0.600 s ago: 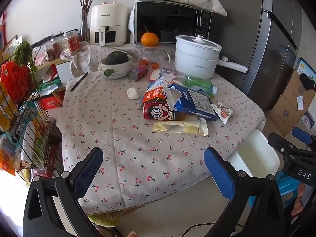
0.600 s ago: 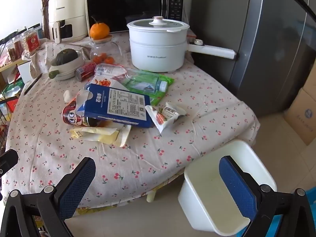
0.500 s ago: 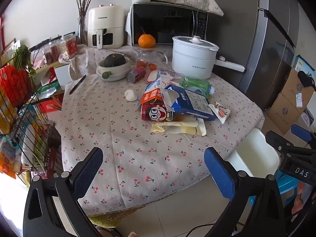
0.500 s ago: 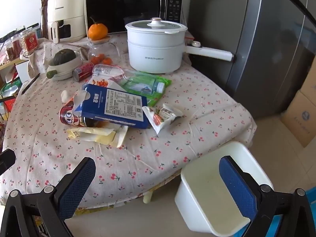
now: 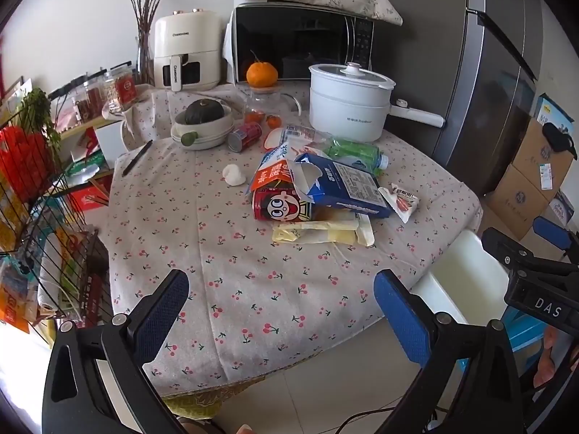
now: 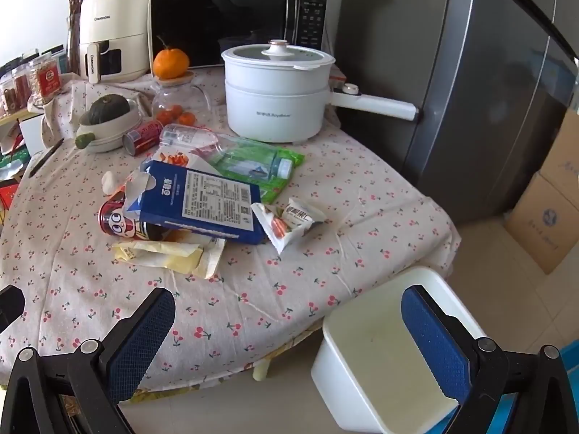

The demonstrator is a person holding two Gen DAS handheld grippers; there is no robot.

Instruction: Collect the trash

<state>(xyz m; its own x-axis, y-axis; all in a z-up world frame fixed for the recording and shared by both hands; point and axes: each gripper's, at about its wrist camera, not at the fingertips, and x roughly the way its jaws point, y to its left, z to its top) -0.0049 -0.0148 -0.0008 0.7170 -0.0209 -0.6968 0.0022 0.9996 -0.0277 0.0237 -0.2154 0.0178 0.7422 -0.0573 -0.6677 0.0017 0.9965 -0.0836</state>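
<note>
Item one, my left gripper (image 5: 280,311): jaws spread wide, nothing between them, hanging over the near edge of the cherry-print table (image 5: 231,289); item two, my right gripper (image 6: 289,332): likewise released and empty, its right pad over the white bin (image 6: 376,354) that stands on the floor just beside the table's near right corner.

Item three, the trash: a heap mid-table, ahead of both jaws and well apart from them; blue carton (image 6: 202,202) lying flat, long axis running left to right across my view, propped on a red drink can (image 5: 280,208); yellow wrappers (image 6: 170,253) nearest to me; small snack packet (image 6: 289,218) touching the carton's right end; green packet (image 6: 260,166) and clear plastic bottle (image 6: 184,135) behind.

Judgement: the right gripper sits nearer the snack packet and the bin; the left nearer the can.

Obscured: the can's far end under the carton; whether the carton is empty I cannot tell; bin's near side is cut off by my own finger.
</note>
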